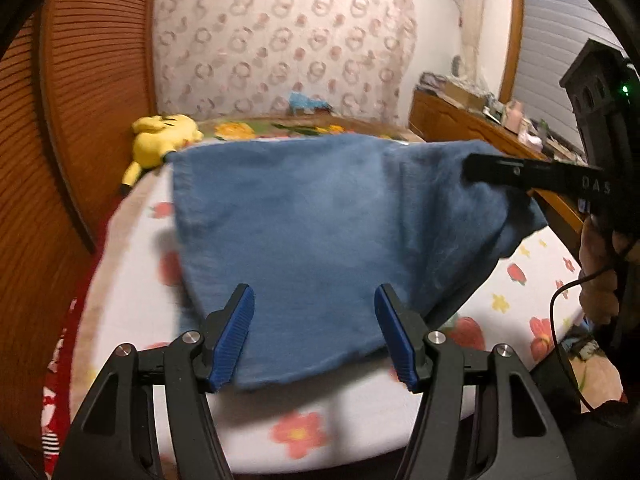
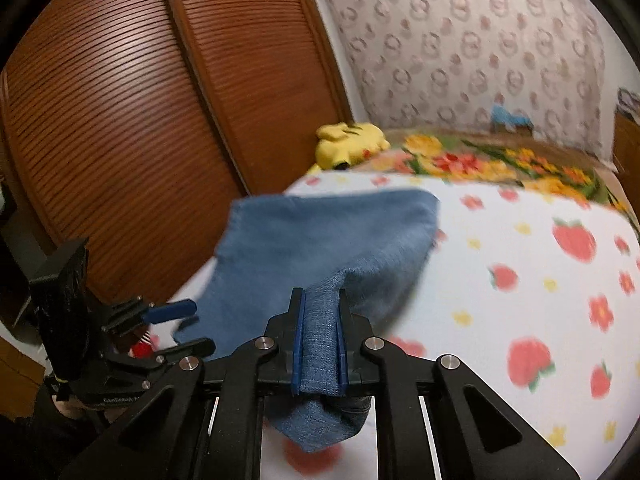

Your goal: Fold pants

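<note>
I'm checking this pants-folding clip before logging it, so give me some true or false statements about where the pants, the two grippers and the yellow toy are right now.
1. The right gripper is clamped on a bunch of the blue pants. True.
2. The left gripper is also closed on the fabric. False: its jaws stand apart, with nothing pinched between the pads.
3. The yellow plush toy lies on top of the pants. False: it lies beyond them, at the far side of the bed by the wooden doors.
4. The pants are over a flower-print sheet. True.
5. The pants are red. False: they are blue denim.
</note>
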The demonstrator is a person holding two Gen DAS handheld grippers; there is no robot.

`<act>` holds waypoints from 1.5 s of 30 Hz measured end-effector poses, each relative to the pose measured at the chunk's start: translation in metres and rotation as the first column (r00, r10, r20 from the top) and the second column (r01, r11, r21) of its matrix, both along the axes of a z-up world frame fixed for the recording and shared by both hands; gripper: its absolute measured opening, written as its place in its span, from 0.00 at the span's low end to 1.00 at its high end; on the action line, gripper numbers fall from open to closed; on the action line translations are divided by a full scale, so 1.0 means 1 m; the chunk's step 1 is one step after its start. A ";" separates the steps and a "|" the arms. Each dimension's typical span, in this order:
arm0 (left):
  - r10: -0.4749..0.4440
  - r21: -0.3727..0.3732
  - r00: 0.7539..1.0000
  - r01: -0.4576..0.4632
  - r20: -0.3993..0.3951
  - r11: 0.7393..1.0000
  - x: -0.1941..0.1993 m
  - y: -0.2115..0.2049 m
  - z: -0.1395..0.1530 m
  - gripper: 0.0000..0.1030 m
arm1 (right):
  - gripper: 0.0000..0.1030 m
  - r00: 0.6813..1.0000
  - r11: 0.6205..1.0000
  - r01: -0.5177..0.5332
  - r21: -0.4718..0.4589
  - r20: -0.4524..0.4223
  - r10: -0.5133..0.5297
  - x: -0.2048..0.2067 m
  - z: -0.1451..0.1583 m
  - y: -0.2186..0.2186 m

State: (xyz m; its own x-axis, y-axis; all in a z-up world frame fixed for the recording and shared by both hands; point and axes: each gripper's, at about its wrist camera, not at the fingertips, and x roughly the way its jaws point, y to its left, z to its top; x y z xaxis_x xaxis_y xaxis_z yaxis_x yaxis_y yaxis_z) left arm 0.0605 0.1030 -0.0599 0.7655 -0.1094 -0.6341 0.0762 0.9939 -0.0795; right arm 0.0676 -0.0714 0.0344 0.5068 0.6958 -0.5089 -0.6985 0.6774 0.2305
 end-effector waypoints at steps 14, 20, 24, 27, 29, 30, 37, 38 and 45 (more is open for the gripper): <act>0.221 -0.032 0.975 -0.220 0.034 0.975 -0.023 0.099 0.004 0.62 | 0.13 0.957 0.958 -0.284 -0.044 0.045 0.286 -0.017 -0.002 0.125; 0.281 -0.044 0.959 -0.279 0.044 0.959 -0.023 0.122 0.006 0.62 | 0.12 0.924 0.920 -0.382 -0.090 -0.027 0.381 -0.021 -0.033 0.148; 0.278 -0.040 0.959 -0.276 0.051 0.960 -0.018 0.123 0.009 0.62 | 0.12 0.907 0.899 -0.419 -0.124 -0.096 0.409 -0.017 -0.062 0.155; 0.260 -0.034 0.964 -0.259 0.055 0.965 -0.008 0.123 0.011 0.62 | 0.12 0.896 0.886 -0.440 -0.145 -0.136 0.423 -0.013 -0.080 0.159; 0.247 -0.030 0.967 -0.246 0.056 0.969 -0.003 0.123 0.013 0.62 | 0.12 0.896 0.884 -0.441 -0.155 -0.136 0.423 -0.013 -0.084 0.157; 0.240 -0.030 0.969 -0.239 0.057 0.971 0.001 0.121 0.013 0.62 | 0.12 0.897 0.885 -0.439 -0.157 -0.131 0.422 -0.012 -0.084 0.157; 0.164 -0.040 0.986 -0.162 0.040 0.986 0.032 0.107 0.012 0.62 | 0.20 0.909 0.899 -0.413 -0.146 -0.120 0.398 -0.022 -0.073 0.154; 0.155 -0.025 0.987 -0.154 0.037 0.988 0.035 0.105 0.010 0.62 | 0.21 0.909 0.900 -0.413 -0.140 -0.116 0.399 -0.026 -0.071 0.149; 0.156 0.052 0.986 -0.153 -0.058 0.987 0.055 0.103 -0.021 0.62 | 0.34 0.923 0.914 -0.381 -0.136 -0.106 0.369 -0.028 -0.065 0.133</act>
